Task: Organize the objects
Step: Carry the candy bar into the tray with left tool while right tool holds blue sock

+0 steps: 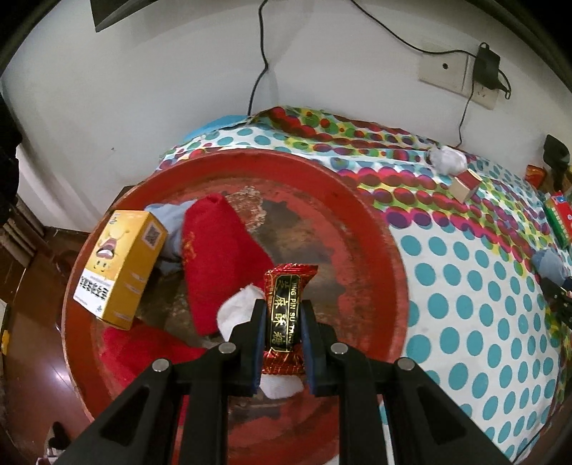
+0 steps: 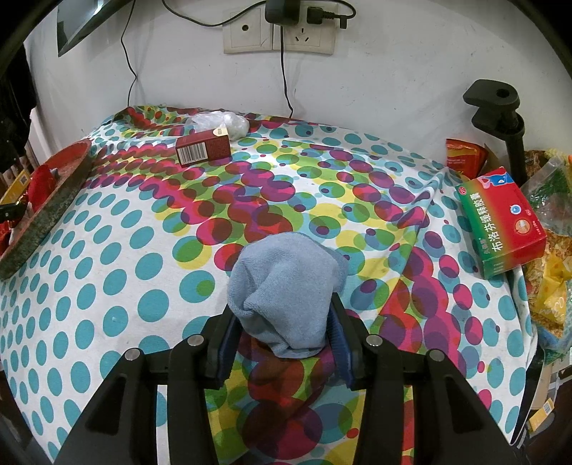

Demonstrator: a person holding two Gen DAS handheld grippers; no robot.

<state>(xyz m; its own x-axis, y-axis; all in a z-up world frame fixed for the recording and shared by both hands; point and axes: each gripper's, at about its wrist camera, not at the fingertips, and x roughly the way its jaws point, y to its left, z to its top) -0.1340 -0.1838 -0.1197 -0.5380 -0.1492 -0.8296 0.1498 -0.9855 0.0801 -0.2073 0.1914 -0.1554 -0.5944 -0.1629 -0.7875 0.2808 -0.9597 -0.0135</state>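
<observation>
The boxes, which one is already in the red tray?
The yellow box, leaning at the tray's left rim. The dark red box and the red-green medicine box lie on the dotted cloth instead.

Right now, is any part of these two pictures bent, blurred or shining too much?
Left wrist view: fisheye curves the red tray rim, and the candy wrapper in the left gripper glints slightly. Right wrist view: the wall socket bows, while the blue cloth looks sharp.

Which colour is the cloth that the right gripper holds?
Light blue cloth; the right wrist view shows it best.
</observation>
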